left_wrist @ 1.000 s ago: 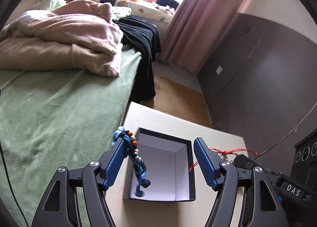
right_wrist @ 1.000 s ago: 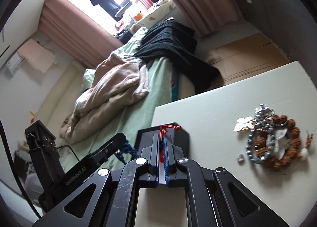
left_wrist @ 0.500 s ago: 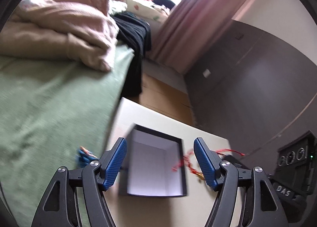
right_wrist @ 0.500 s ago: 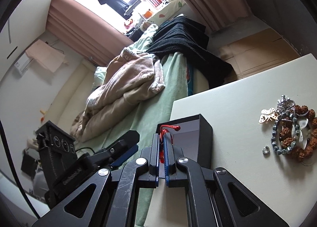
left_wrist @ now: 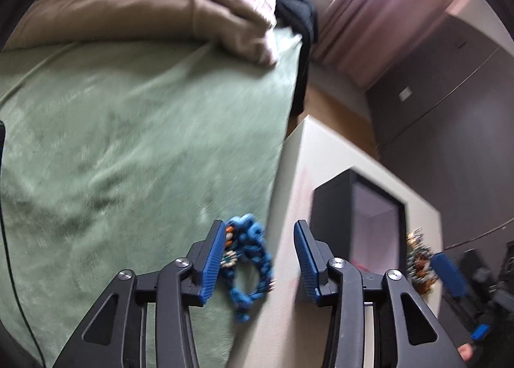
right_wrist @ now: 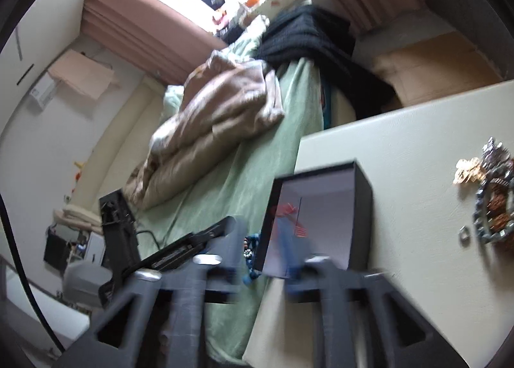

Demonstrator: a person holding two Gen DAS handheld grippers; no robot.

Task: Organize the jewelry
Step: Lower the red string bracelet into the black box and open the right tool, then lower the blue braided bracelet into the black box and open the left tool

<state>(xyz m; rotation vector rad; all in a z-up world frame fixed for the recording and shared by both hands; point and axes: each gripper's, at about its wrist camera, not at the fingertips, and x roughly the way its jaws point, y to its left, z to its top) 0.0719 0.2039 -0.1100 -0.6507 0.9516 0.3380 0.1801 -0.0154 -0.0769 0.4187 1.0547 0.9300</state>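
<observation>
A black box with a white inside stands open on the white table; it also shows in the right wrist view. A blue braided bracelet with beads lies on the green bedspread at the table's left edge, just ahead of my open, empty left gripper. My right gripper is blurred with its jaws apart, over the box. A red cord shows blurred inside the box. A heap of bead and chain jewelry lies to the right on the table.
A bed with a green cover, a beige blanket and black clothes borders the table's left side. A dark cabinet wall stands to the right. A small ring lies by the jewelry heap.
The blue bracelet fell from my left gripper off the table onto the bed, and the left gripper swung left over it. My right gripper opened and the red cord dropped into the box.
</observation>
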